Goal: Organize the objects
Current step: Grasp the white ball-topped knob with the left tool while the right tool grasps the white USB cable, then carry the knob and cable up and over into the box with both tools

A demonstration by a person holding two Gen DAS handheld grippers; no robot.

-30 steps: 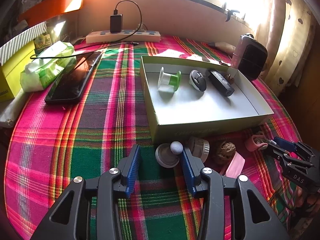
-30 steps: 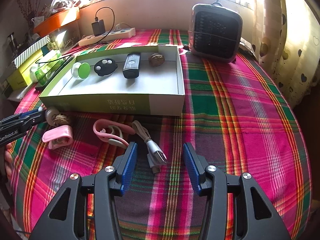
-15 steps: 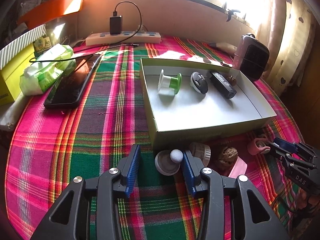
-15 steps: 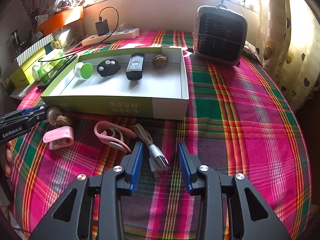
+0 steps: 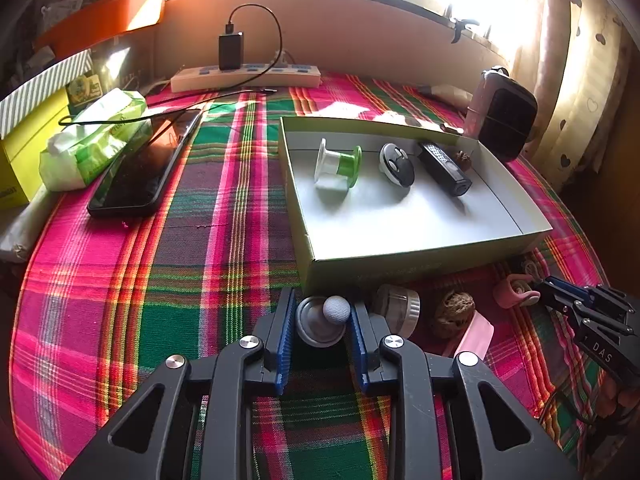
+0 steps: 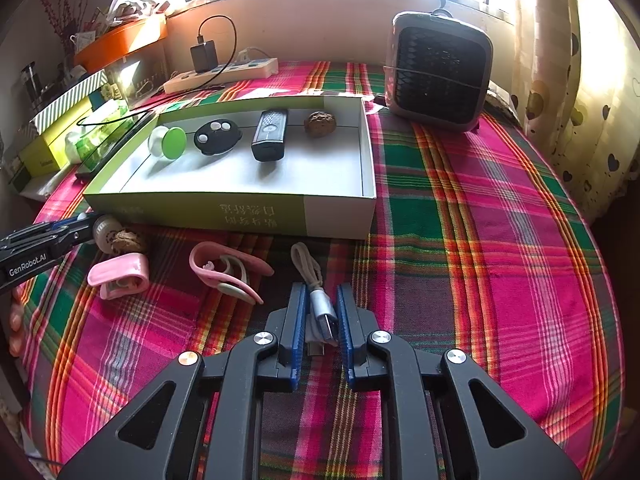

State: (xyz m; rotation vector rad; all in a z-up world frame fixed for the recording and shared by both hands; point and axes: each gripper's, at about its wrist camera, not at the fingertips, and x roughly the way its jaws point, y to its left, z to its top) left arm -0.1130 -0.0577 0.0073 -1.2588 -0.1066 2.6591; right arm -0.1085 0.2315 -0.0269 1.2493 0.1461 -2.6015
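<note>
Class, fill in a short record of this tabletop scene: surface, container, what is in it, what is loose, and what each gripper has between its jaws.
surface: plaid cloth
container: open box
in box: green spool, black fob, black remote, walnut
loose by box: pink clips, pink hooks, second walnut
left gripper: closing around grey ball knob
right gripper: closing on USB cable

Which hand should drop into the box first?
Left. Its tongs are closing on the knob right at the box wall; the right tongs, closing on the cable, sit farther back.
</note>
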